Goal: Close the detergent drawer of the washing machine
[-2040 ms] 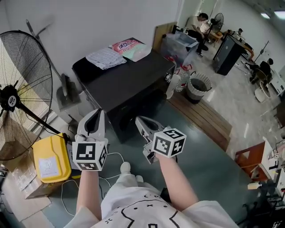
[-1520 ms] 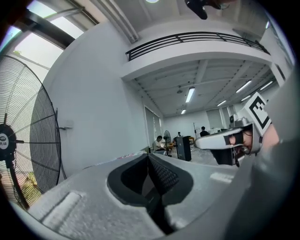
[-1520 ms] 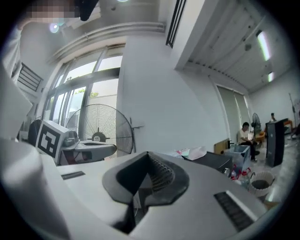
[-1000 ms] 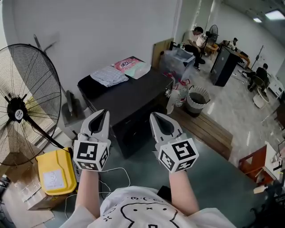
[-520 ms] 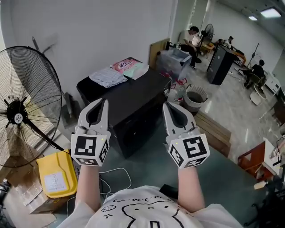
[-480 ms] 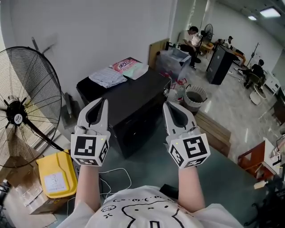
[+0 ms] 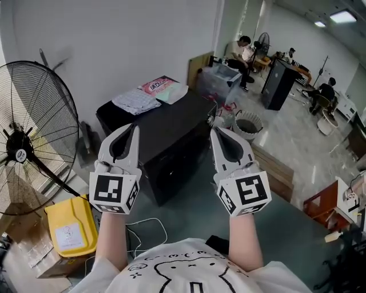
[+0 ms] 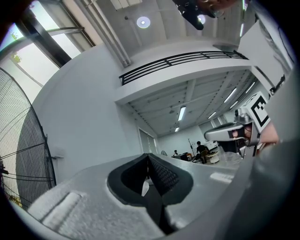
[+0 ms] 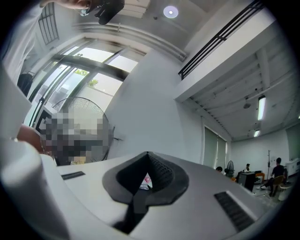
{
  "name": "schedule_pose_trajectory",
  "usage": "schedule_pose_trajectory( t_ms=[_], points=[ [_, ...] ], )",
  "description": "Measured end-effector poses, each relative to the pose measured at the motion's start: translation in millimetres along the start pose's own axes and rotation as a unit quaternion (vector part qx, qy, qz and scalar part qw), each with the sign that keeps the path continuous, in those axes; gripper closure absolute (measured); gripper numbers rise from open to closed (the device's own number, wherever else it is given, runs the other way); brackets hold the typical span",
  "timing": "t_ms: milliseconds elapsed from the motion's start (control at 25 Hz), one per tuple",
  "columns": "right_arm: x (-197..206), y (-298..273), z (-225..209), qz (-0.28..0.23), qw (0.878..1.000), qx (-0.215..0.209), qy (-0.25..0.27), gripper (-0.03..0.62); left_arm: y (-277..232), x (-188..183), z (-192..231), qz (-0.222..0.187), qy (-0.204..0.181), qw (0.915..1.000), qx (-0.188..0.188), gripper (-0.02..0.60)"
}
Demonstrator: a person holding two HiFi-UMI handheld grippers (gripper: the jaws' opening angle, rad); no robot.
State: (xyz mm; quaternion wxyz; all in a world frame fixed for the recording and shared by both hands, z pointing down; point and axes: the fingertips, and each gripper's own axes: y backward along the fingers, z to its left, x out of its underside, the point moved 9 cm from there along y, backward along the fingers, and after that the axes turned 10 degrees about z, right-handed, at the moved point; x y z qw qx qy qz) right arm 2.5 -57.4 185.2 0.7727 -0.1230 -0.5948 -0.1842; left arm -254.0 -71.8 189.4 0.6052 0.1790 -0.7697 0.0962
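Even, bright indoor light filled the head view, with a ceiling panel (image 7: pixel 343 16) glowing at upper right and pale glare on the polished floor (image 7: pixel 300 134) at right; shadows were soft. Daylight from the windows (image 9: pixel 93 65) blew out the upper left of the right gripper view. Both gripper views bent hard at their dark, vignetted edges, and the left gripper (image 8: pixel 149 159) and right gripper (image 9: pixel 148 157) sat soft in the foreground.

The washing machine (image 7: pixel 166 117) looks smooth, dull black. The folded cloth (image 7: pixel 135 101) is woven, and the packet (image 7: pixel 166 87) is glossy plastic. The left tongs (image 7: pixel 135 127) and right tongs (image 7: pixel 214 130) are matt grey plastic with ribbed black pads (image 8: pixel 163 176). The fan (image 7: pixel 34 131) grille is thin metal wire.
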Motion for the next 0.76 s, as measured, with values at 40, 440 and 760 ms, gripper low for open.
schedule_pose_trajectory(
  t_ms=[40,440,760],
  points=[
    [-0.6,0.1,0.7,0.000,1.000,0.001,0.002,0.597,0.0,0.2,0.2,0.000,0.000,1.0000,0.000,0.565],
    [0.7,-1.4,3.3,-0.002,1.000,-0.003,0.001,0.597,-0.4,2.9,0.7,0.000,0.004,1.0000,-0.001,0.565],
    [-0.1,2.2,1.2,-0.004,1.000,-0.004,-0.002,0.597,1.5,-0.2,-2.2,-0.002,0.007,1.0000,-0.003,0.565]
  ],
)
